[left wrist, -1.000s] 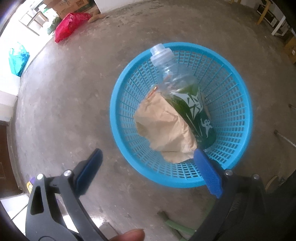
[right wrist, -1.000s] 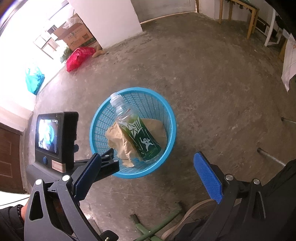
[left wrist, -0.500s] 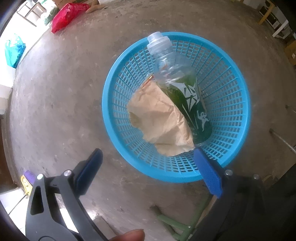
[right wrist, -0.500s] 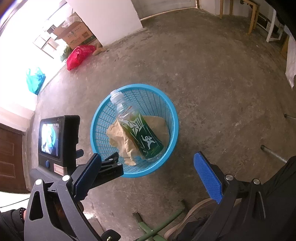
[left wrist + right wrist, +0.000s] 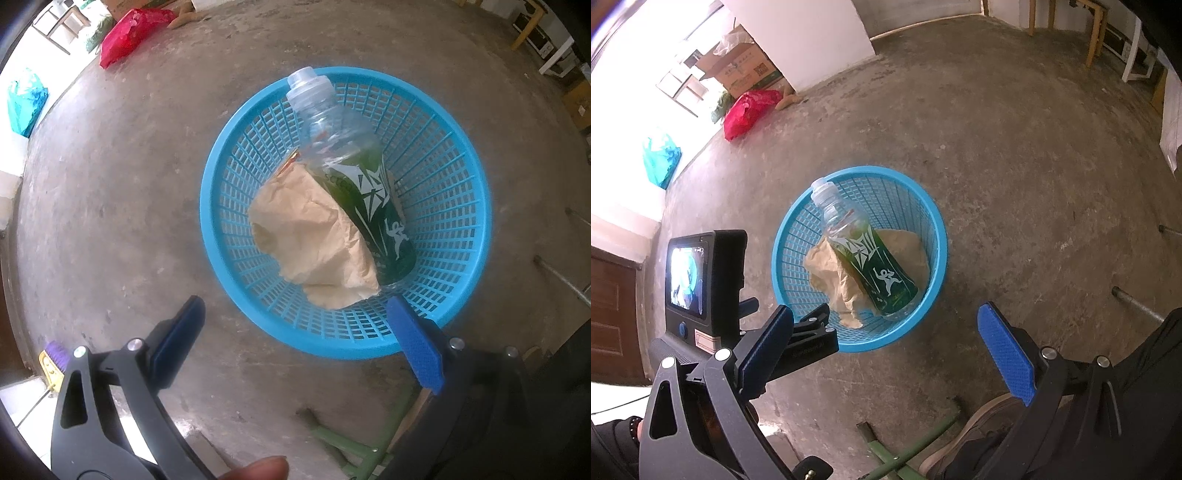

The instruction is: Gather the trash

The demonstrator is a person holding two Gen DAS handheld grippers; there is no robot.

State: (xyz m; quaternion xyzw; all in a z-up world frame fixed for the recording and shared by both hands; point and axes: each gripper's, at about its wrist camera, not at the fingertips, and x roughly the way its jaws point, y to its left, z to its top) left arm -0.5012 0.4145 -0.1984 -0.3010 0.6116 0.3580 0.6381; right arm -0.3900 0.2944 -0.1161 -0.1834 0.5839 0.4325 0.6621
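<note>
left gripper [image 5: 295,332]: fingers spread, nothing held, poised above the near basket rim | blue basket [image 5: 476,206]: seated ahead of both finger pairs as collection point | bottle [image 5: 354,184] and crumpled paper [image 5: 314,236]: lodged inside | right gripper [image 5: 886,341]: fingers apart, nothing held

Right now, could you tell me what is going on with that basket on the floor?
A person holds two grippers above the blue basket on the concrete floor. Inside it lie a green-labelled plastic bottle and crumpled brown paper. The left gripper and right gripper are both open and empty, touching nothing.
</note>
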